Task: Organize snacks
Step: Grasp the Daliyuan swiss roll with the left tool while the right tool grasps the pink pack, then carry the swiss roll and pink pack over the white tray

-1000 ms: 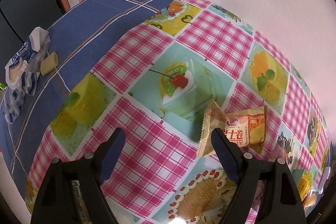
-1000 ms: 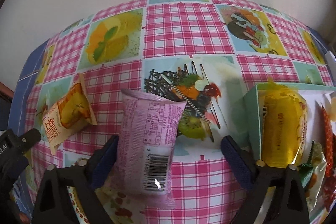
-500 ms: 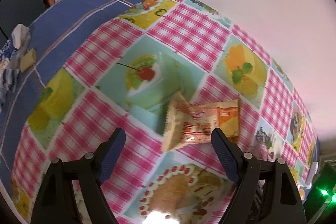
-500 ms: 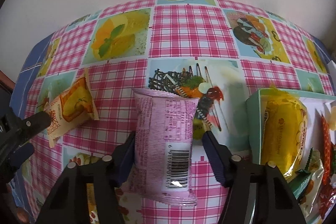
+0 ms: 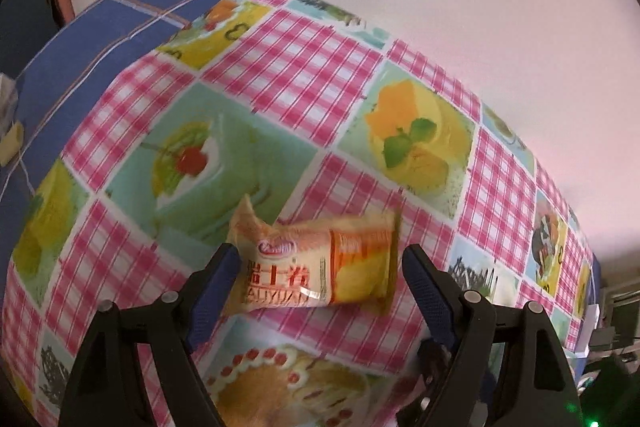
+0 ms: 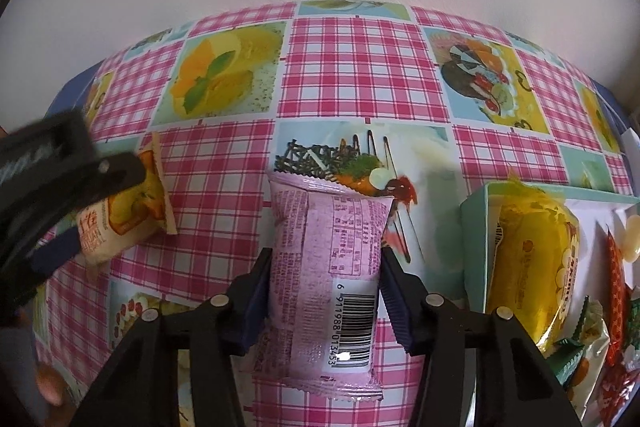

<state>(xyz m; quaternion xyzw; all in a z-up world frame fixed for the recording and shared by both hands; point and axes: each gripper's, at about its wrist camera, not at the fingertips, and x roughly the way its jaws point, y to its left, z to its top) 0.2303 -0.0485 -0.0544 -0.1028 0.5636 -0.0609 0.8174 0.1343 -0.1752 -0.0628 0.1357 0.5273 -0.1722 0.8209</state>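
Pink snack packet (image 6: 328, 267), barcode up, pinched between right gripper (image 6: 324, 283) fingers.

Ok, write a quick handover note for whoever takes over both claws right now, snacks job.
Right claw: shut on the pink plastic-wrapped snack bar, which lies barcode up on the checked tablecloth.
Left claw: open, straddling the orange-and-cream snack packet, not yet gripped.
Done: the pale green box on the right already holds a yellow snack bag and other wrappers.
Left: move the pink bar to the box, then grip and move the orange packet.
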